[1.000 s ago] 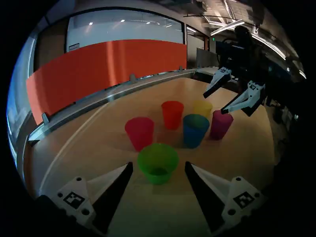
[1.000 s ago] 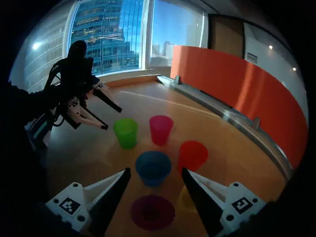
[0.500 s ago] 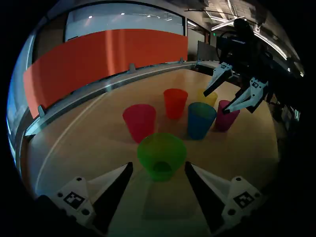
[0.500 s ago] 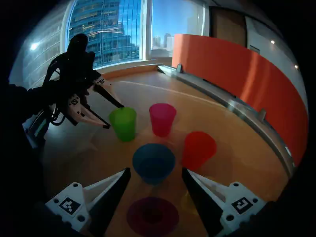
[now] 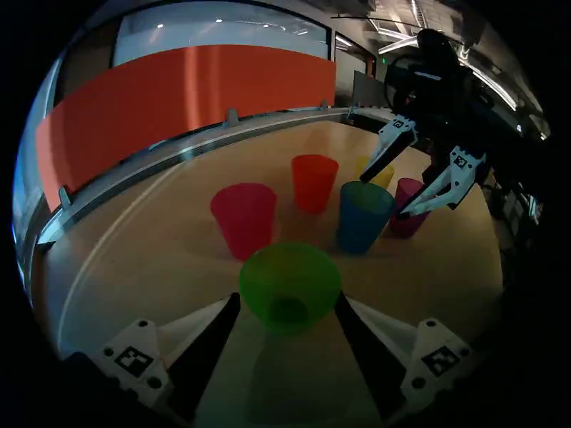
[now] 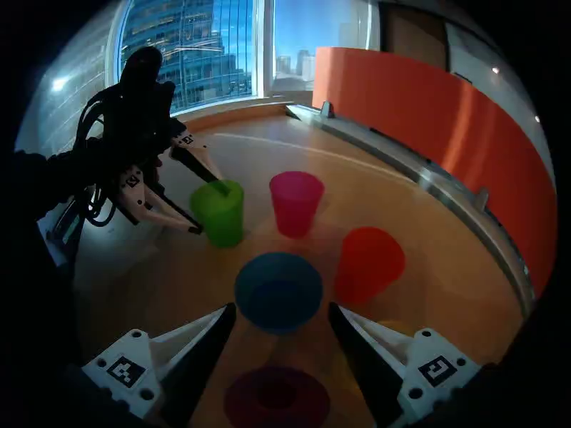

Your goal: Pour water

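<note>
High-rise office: skyscraper window view (image 6: 193,50), orange partition (image 5: 185,93), long wooden table (image 5: 143,242).

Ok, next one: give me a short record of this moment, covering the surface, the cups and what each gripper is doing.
surface: wooden table
cups: six, all upright: green cup, pink cup, orange-red cup, blue cup, yellow cup, purple cup
left gripper: open, fingers either side of the green cup; contact cannot be told
right gripper: open, blue cup just ahead of its fingertips, purple cup nearer its camera
water: cannot tell whether any cup holds some
</note>
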